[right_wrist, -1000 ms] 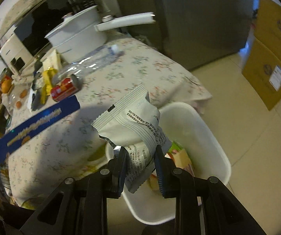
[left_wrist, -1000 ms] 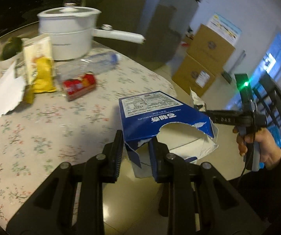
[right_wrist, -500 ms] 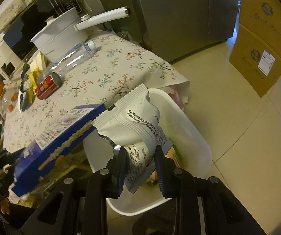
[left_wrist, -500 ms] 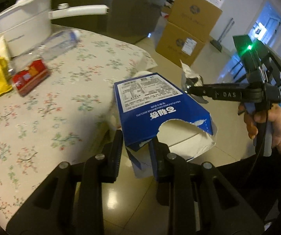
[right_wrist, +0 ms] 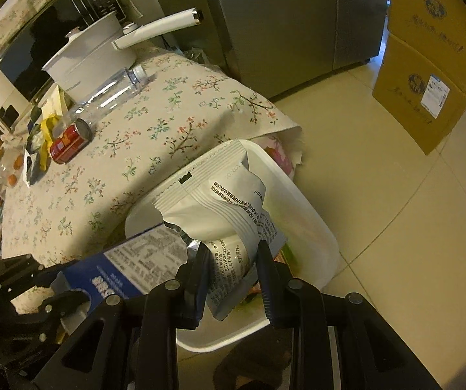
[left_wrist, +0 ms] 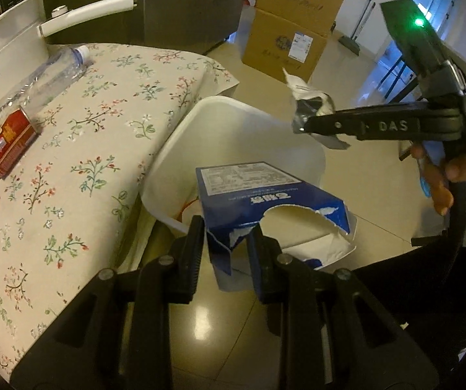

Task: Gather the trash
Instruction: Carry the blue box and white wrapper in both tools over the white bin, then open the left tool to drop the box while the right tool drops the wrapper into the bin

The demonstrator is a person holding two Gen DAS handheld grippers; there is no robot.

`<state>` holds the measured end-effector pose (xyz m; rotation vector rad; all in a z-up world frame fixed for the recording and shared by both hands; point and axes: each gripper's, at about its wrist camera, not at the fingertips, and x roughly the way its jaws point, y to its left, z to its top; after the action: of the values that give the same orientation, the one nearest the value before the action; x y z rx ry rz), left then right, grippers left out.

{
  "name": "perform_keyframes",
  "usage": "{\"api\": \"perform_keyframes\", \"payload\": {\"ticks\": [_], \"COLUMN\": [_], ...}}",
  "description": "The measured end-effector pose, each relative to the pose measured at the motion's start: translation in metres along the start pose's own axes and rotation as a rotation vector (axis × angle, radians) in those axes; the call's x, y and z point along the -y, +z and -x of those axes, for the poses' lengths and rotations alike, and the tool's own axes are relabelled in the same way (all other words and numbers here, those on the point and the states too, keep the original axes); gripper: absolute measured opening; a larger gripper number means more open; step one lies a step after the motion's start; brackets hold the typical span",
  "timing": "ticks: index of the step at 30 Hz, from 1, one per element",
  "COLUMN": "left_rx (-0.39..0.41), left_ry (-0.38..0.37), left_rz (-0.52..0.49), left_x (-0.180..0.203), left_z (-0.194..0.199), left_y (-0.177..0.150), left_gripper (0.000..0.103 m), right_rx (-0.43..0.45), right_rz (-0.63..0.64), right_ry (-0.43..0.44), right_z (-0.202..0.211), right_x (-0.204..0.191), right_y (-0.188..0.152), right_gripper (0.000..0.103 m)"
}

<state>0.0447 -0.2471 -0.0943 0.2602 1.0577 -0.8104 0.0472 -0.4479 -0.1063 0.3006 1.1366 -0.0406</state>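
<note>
My left gripper (left_wrist: 228, 243) is shut on the torn edge of a blue carton (left_wrist: 262, 191), holding it over the near rim of a white bin (left_wrist: 233, 120) on the floor beside the table. My right gripper (right_wrist: 233, 256) is shut on a white snack wrapper (right_wrist: 220, 201), hanging above the same white bin (right_wrist: 301, 214). In the left wrist view the right gripper (left_wrist: 301, 126) reaches in from the right with the wrapper (left_wrist: 310, 100) pinched at its tip, a hand (left_wrist: 453, 175) behind it. The blue carton (right_wrist: 135, 260) enters the right wrist view low left. Trash lies in the bin.
A flowered tablecloth (left_wrist: 70, 162) covers the table, bearing a red can (right_wrist: 70, 143), a clear plastic bottle (right_wrist: 109, 97), yellow wrappers (right_wrist: 46, 130) and a white pot (right_wrist: 93, 61) with a long handle. Stacked cardboard boxes (right_wrist: 427, 65) and a grey fridge (right_wrist: 281, 16) stand on the tiled floor.
My left gripper has carried the blue carton off the table edge, rightward and down, to above the bin. The right gripper with the wrapper shifted slightly over the bin, then held still.
</note>
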Motion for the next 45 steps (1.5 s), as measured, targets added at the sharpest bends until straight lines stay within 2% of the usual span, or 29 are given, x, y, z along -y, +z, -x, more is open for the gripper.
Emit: {"api": "perform_keyframes", "payload": {"ticks": [4,6,8,14,20,25,33,42,44,45], "left_rx": [0.013,0.017,0.014,0.020,0.024,0.015,-0.006,0.033,0.041,0.043], "left_ry": [0.003,0.011,0.023,0.064,0.087,0.075,0.066,0.097,0.105,0.107], "left_rz": [0.002,0.008,0.021,0.038,0.072,0.076,0.068,0.085,0.106,0.117], "left_x": [0.000,-0.002,-0.005,-0.012,-0.024,-0.029,-0.023,-0.027,-0.034,-0.038], "left_z": [0.001,0.000,0.000,0.008,0.017,0.018,0.001,0.016,0.021,0.023], "left_y": [0.002,0.003,0.003,0.001,-0.003,-0.005,0.003,0.010,0.009,0.009], "left_gripper": [0.030,0.035,0.046,0.063,0.076,0.084,0.084,0.084,0.084,0.084], "right_rx": [-0.004,-0.008,-0.013,-0.025,-0.044,-0.056,-0.059,-0.090,-0.097,-0.101], "right_rz": [-0.005,-0.006,-0.007,0.000,0.010,0.011,-0.003,-0.001,-0.007,-0.013], "right_ry": [-0.001,-0.003,-0.004,-0.006,-0.011,-0.022,-0.028,-0.041,-0.037,-0.036], "right_z": [0.000,-0.001,-0.003,-0.006,-0.010,-0.014,-0.016,-0.021,-0.022,-0.022], "right_x": [0.002,0.003,0.003,0.001,-0.003,-0.004,-0.004,0.001,0.001,0.001], "right_y": [-0.001,-0.002,-0.002,-0.002,-0.002,-0.002,-0.001,-0.006,-0.006,-0.005], "right_gripper": [0.029,0.029,0.029,0.030,0.031,0.032,0.032,0.033,0.036,0.043]}}
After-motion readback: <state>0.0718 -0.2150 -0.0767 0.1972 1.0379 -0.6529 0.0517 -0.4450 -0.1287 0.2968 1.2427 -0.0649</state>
